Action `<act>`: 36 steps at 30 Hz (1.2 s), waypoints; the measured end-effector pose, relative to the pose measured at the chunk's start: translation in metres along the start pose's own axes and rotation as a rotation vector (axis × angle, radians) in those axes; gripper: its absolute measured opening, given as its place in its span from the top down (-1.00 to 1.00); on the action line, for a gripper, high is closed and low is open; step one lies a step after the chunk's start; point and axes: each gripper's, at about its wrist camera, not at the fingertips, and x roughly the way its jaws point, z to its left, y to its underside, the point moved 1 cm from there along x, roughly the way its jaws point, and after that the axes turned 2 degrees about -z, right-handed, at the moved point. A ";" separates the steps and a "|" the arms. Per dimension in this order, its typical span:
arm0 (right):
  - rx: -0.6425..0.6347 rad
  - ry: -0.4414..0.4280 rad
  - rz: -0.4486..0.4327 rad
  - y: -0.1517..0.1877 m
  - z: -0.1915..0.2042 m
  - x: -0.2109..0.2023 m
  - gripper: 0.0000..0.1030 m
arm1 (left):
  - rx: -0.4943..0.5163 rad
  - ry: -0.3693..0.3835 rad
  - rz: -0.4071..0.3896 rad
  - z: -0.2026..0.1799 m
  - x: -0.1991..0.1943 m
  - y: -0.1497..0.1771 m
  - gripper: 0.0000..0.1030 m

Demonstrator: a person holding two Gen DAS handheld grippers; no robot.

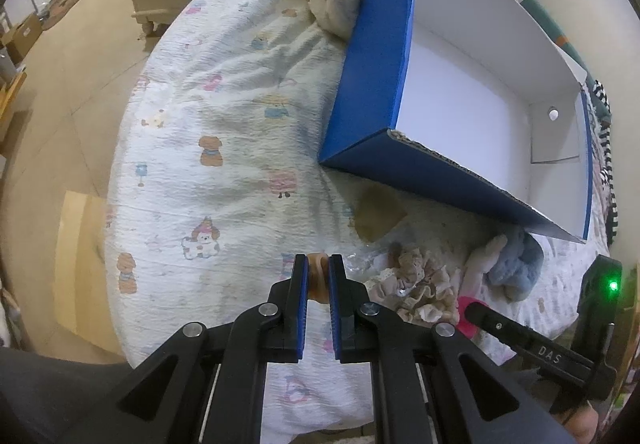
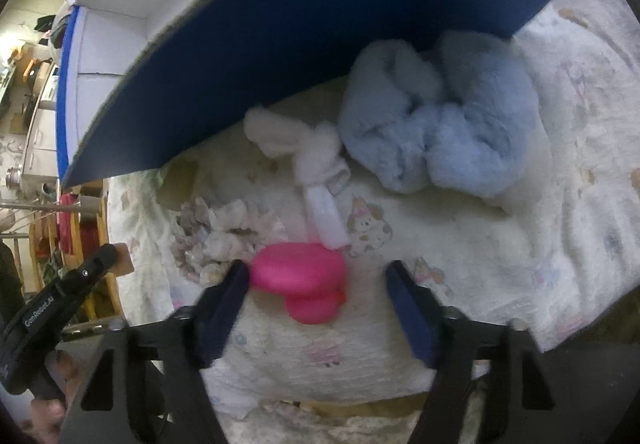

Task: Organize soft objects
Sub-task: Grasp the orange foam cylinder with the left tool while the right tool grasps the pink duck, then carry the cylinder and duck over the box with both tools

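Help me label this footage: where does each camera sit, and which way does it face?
Left wrist: on the left claw, aimed steeply down at the bedspread and blue box; the claw pinches a small tan thing.
Right wrist: on the right claw, aimed down at a pink toy between its open fingers.
Shared: box, blue plush, pink toy.

The box is blue outside and white inside; the bedspread beneath it is white, printed with small pastel cartoon animals; beside the box lie a pale blue fluffy cloth, a white one and a beige lace one; nearer than those, a bright pink object.
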 end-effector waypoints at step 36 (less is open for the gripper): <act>-0.143 -0.246 -0.395 -0.008 0.037 -0.135 0.02 | 0.189 -0.027 -0.234 -0.062 -0.074 -0.017 0.83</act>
